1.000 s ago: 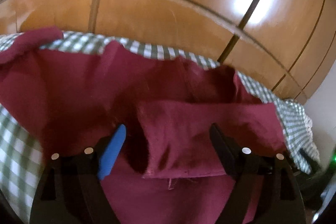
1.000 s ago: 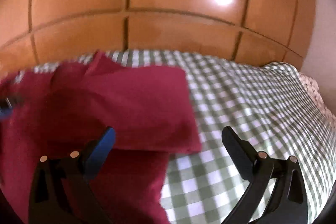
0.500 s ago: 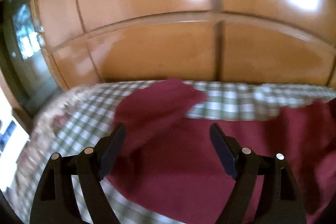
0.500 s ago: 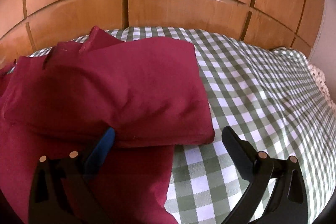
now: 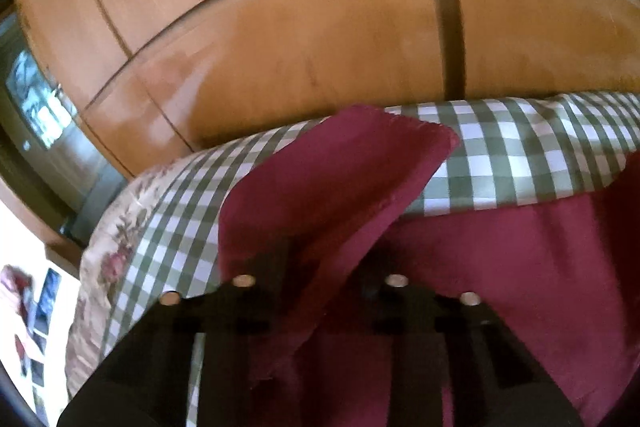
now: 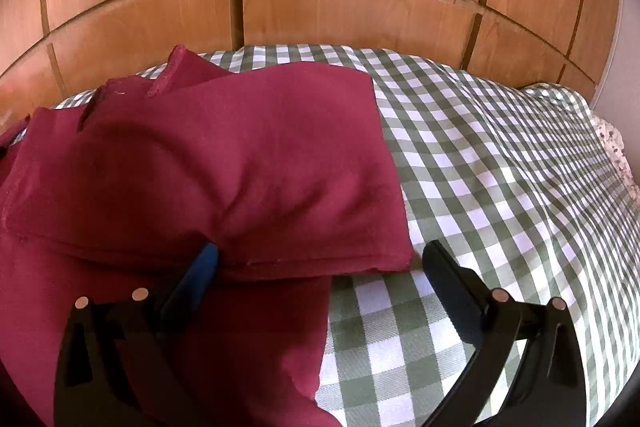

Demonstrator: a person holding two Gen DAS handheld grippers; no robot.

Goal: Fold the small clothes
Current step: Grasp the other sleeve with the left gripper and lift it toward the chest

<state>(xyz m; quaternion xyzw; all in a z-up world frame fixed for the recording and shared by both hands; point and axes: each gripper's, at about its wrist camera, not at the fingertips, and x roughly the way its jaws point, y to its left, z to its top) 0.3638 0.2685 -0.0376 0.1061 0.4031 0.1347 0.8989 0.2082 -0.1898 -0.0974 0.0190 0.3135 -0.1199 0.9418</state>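
A dark red garment [image 6: 208, 171] lies partly folded on a green-and-white checked bedcover [image 6: 500, 167]. In the left wrist view my left gripper [image 5: 320, 267] is shut on a sleeve or flap of the red garment [image 5: 320, 187], which rises from between the jaws and drapes over the tips. The garment's body [image 5: 520, 267] lies to the right. My right gripper [image 6: 316, 263] is open at the near edge of the folded part; its blue-padded left finger [image 6: 200, 267] sits under the fold's edge and its right finger [image 6: 448, 275] is over the bedcover.
Glossy wooden wardrobe doors [image 6: 320, 7] stand just behind the bed. The bed's left edge has a floral trim [image 5: 116, 247], with a drop to the floor beyond. Bare checked cover spreads to the right of the garment [image 6: 520, 227].
My left gripper swung left across the garment and closed on the red flap. My right gripper moved in closer to the folded edge and stayed open.
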